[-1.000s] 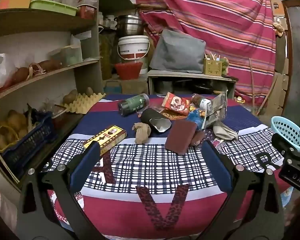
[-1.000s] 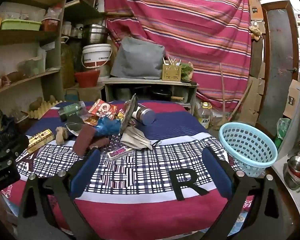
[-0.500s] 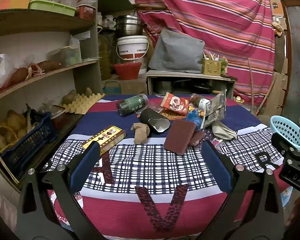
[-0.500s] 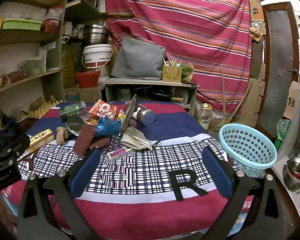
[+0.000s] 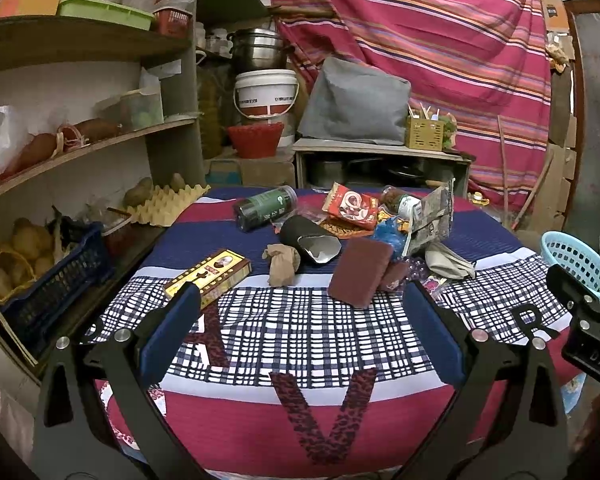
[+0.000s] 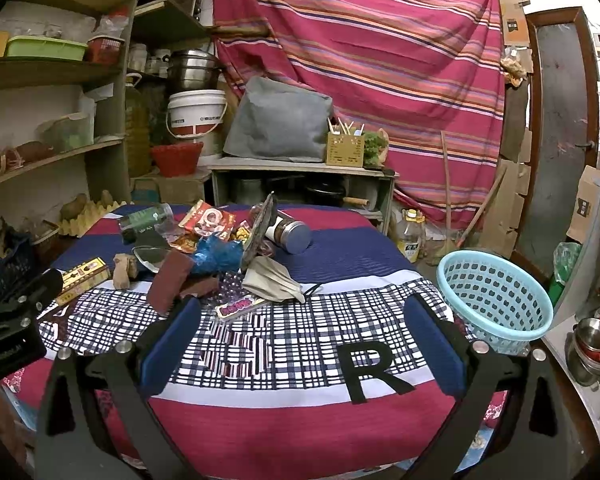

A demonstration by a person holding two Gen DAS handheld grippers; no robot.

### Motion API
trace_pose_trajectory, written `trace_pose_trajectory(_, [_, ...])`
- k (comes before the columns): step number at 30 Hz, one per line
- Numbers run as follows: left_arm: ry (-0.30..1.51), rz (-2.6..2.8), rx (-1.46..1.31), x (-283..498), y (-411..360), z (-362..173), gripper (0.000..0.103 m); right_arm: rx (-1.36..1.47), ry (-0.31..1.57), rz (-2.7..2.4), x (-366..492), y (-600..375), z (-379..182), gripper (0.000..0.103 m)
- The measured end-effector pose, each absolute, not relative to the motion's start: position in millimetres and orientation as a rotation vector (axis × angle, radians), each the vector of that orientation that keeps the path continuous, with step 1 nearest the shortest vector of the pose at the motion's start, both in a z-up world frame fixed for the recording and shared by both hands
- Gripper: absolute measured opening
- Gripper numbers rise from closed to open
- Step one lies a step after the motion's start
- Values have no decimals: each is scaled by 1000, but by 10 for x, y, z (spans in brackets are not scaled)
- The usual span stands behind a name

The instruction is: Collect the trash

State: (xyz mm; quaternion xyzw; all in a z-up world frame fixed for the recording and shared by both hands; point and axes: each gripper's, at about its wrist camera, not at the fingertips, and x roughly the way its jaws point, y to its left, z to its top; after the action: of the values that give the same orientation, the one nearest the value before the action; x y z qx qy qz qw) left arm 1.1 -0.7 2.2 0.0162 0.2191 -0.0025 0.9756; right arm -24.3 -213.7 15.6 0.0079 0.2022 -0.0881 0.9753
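From the left wrist view, the left gripper (image 5: 300,332) has crept slightly nearer the litter than a second ago, its jaws released wide with nothing between the blue pads; the pile itself has not shifted. That suggests the approach is only beginning and no piece has yet been collected. The bench (image 5: 300,412) wears a soft woven cloth of red bands and navy check. On it, from left to right, lie a flat yellow-and-maroon cardboard box (image 5: 209,276), a crumpled tan paper wad (image 5: 283,266), a black cylindrical can on its side with a silvery mouth (image 5: 310,238), and a stiff, coarse maroon scouring pad (image 5: 360,272) propped at a tilt. Farther off sit a dark green plastic jar lying down (image 5: 265,207) and a glossy red snack wrapper (image 5: 352,210). The pale blue perforated plastic basket (image 5: 576,258) stands at the far right edge.

From the right wrist view, the right gripper (image 6: 302,336) has likewise edged forward a little, its jaws spread apart and empty. Just beyond its left pad lie a small pink printed packet (image 6: 239,306) and a limp, folded grey-beige cloth (image 6: 272,280); behind them are a crinkled blue plastic bag (image 6: 216,256) and a brown jar with a blue lid on its side (image 6: 290,232). The basket (image 6: 496,300), rigid and empty as far as shows, sits near on the right, well apart from the trash heap, a short carry for anything lifted.
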Motion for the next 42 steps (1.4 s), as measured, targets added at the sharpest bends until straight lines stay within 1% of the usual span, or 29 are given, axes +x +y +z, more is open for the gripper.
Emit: trace_pose_trajectory(42, [439,-7,32,-4,-26,8,98,6,408,-182,-234,-2170,109,99])
